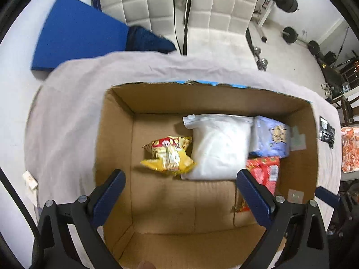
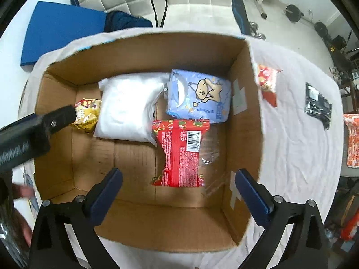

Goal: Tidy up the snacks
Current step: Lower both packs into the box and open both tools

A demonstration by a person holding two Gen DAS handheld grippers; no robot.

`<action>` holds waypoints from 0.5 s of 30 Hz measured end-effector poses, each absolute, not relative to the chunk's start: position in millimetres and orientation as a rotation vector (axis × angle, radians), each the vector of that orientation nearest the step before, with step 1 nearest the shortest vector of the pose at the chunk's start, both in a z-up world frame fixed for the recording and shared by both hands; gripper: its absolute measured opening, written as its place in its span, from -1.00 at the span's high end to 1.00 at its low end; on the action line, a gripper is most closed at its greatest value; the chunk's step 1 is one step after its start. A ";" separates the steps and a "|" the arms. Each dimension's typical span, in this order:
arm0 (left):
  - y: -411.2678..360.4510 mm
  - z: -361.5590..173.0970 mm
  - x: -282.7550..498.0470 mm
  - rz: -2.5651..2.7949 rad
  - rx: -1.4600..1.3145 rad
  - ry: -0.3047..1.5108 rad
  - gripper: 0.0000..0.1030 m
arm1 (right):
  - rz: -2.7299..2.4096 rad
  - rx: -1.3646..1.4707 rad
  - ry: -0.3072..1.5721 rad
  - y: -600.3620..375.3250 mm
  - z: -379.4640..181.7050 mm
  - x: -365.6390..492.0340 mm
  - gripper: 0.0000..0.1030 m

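- We are in a room with white quilted chairs (image 1: 215,11) and weight plates at the far side; a counter under a pale wrinkled cloth (image 1: 67,112) carries an open cardboard box (image 2: 244,112).
- Inside the box we see four packs: a yellow snack bag (image 1: 168,154) at the left, a white zip pouch (image 1: 219,145) touching it, a pale blue pack (image 2: 199,96) at the far right, and a red snack pack (image 2: 181,152) lying barcode-up just near of the blue one.
- Our left gripper (image 1: 179,181) hangs over the box with its jaws wide apart and nothing between them; the yellow bag looks blurred just beyond its fingertips, so we judge it freshly let go or falling.
- Our right gripper (image 2: 179,179) is likewise spread and empty, above the near floor of the box.
- Still outside on the cloth to the right: a small red-and-white bag (image 2: 267,83) just beside the box wall, a black packet (image 2: 317,105) farther right, and an orange bag (image 2: 352,141) at the counter edge.
- What could go wrong, as we judge it: both grippers crowd the same opening and could knock together; reaching over the tall right wall may catch the cardboard and shift the box; and the orange bag near the edge could be nudged off by a careless approach.
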State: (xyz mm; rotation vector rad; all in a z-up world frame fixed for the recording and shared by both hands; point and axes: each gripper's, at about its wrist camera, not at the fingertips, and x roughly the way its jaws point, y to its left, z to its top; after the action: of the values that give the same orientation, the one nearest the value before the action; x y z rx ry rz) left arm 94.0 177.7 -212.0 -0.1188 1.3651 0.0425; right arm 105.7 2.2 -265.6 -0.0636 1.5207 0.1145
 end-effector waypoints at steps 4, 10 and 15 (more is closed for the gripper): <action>173.9 -183.1 66.7 0.077 -0.130 1.273 -0.97 | 0.120 -0.060 1.488 1.1 -252.5 92.3 -0.99; 169.6 -149.4 35.6 0.101 -0.113 1.194 -0.97 | 0.130 -0.040 1.429 -13.4 -219.6 63.0 -0.99; 157.0 -128.1 12.5 0.096 -0.102 1.168 -0.97 | 0.153 -0.038 1.372 -19.4 -182.8 40.2 -0.99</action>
State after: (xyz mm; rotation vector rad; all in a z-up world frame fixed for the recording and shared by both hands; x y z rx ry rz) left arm 12.5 157.0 -128.1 -0.1023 1.1675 0.0963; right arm 40.2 -19.4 -182.8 -0.0375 1.3715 0.1534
